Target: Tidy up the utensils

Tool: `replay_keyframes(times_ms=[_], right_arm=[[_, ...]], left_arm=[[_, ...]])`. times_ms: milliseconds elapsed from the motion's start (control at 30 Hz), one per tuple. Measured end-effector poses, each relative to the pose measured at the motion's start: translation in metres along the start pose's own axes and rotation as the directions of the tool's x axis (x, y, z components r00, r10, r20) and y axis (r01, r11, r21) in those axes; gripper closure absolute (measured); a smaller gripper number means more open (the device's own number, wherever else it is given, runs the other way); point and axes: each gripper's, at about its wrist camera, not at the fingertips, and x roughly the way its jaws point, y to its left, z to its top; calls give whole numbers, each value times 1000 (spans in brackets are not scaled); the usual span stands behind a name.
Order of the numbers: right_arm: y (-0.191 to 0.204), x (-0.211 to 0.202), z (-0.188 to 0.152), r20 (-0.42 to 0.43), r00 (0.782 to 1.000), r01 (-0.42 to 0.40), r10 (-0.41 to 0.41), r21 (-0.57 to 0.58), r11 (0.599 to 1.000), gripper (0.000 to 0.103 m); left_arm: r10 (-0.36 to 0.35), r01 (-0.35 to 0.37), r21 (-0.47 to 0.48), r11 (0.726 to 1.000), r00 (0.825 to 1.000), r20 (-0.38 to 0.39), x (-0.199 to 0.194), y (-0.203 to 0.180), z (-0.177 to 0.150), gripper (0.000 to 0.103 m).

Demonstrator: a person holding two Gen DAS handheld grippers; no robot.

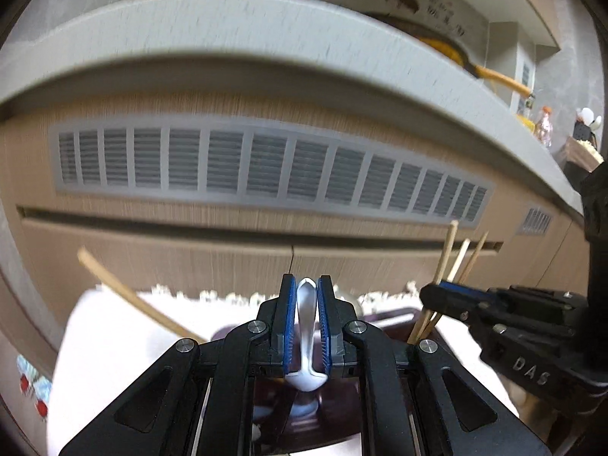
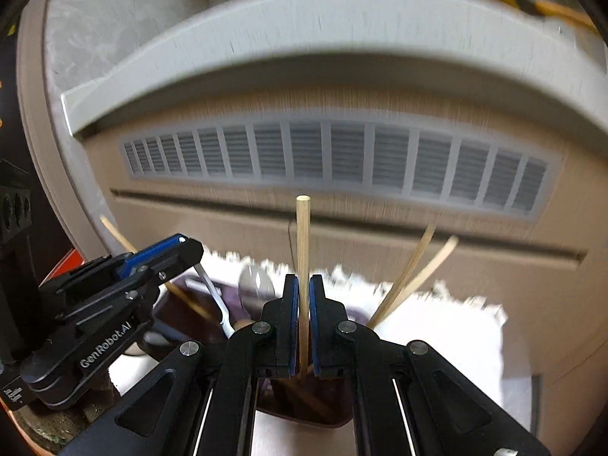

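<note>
Utensils mid-sorting: left gripper [image 1: 307,285] clamped on a white spoon [image 1: 306,326], right gripper [image 2: 303,285] clamped on a chopstick [image 2: 303,250], both above a dark holder [image 2: 304,410] on white cloth [image 2: 448,326]; next, likely lowering and release.

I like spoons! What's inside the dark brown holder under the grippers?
Wooden chopsticks lean out of the dark brown holder. A metal spoon stands further back. The right gripper pinches one chopstick; the left gripper pinches a white spoon. The grippers hide the holder's bottom.
</note>
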Motion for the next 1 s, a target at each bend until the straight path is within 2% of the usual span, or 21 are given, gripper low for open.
replay_keyframes(times_ms=[133,200,267,333,433,500,600,667,767,900,1000], right_arm=[[-6,14,-14,-46,999,-24,26,33,999,93],[-9,11,-18,-51,998,-23,25,53,998,72],[-11,-4,-22,-15,1000,1,-1,56,998,58],[-9,-28,-26,39,999,35,-36,47,998,49],[-6,-68,-36,97,993,59,-64,52,997,41],[-4,-95,-47,130,987,82,-89,55,995,32],[1,-135,-72,169,977,120,-128,57,991,21],[4,-161,-94,184,972,137,-145,56,989,15],[12,-187,-124,184,969,156,-164,59,986,13],[20,-209,-156,169,974,135,-151,100,986,12],[30,-223,-181,183,968,158,-174,103,982,10]], left_arm=[[-13,12,-46,999,999,-32,3,5,-9,87],[-14,13,-61,998,1000,-17,-8,6,-9,79],[-11,12,-73,997,1000,10,-23,6,-6,69],[-2,5,-82,997,999,41,-43,6,-2,55],[36,-28,-83,996,995,94,-86,2,-4,45],[61,-52,-81,995,991,119,-119,-2,-12,40],[91,-82,-69,994,986,140,-167,-11,-34,25],[101,-96,-43,994,984,149,-196,-16,-51,20],[135,-134,-18,991,977,164,-232,-28,-81,16],[161,-161,-14,987,973,165,-264,-41,-123,7],[187,-197,41,980,966,181,-281,-56,-148,0]])
